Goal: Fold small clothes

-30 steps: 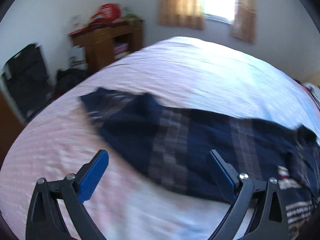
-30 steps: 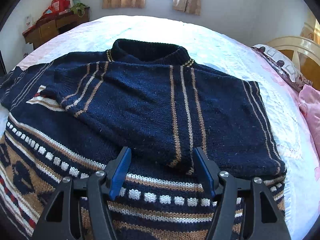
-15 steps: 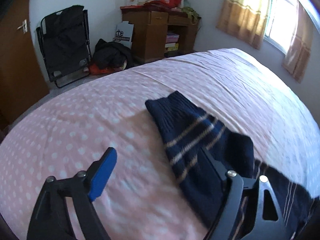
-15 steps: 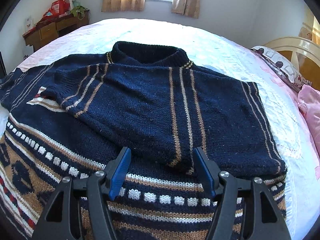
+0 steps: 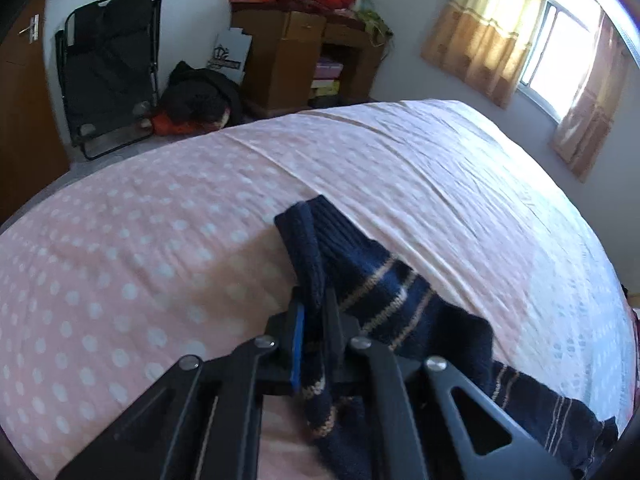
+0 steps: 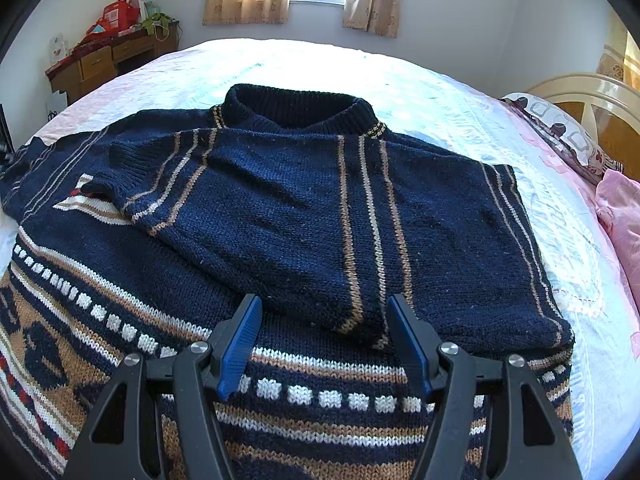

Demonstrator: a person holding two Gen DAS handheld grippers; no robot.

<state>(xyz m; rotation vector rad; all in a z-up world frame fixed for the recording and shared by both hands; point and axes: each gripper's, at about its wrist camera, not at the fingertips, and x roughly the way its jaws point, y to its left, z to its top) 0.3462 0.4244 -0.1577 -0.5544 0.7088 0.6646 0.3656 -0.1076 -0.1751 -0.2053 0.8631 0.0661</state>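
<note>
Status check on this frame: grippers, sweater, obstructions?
Left gripper shut on sweater sleeve. Right gripper open, hovering over sweater. Nothing in the way.

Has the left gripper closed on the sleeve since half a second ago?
Yes. The left gripper now pinches the sleeve cuff; before, its fingers were wide apart.

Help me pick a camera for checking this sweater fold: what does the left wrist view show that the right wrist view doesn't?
Only the left wrist view shows the left gripper shut on the sleeve, plus a folding chair and a door. Only the right wrist view shows the sweater with one sleeve folded across it, its collar, the open right gripper, and a headboard. Both show the bed, the wooden desk and the curtains.
</note>
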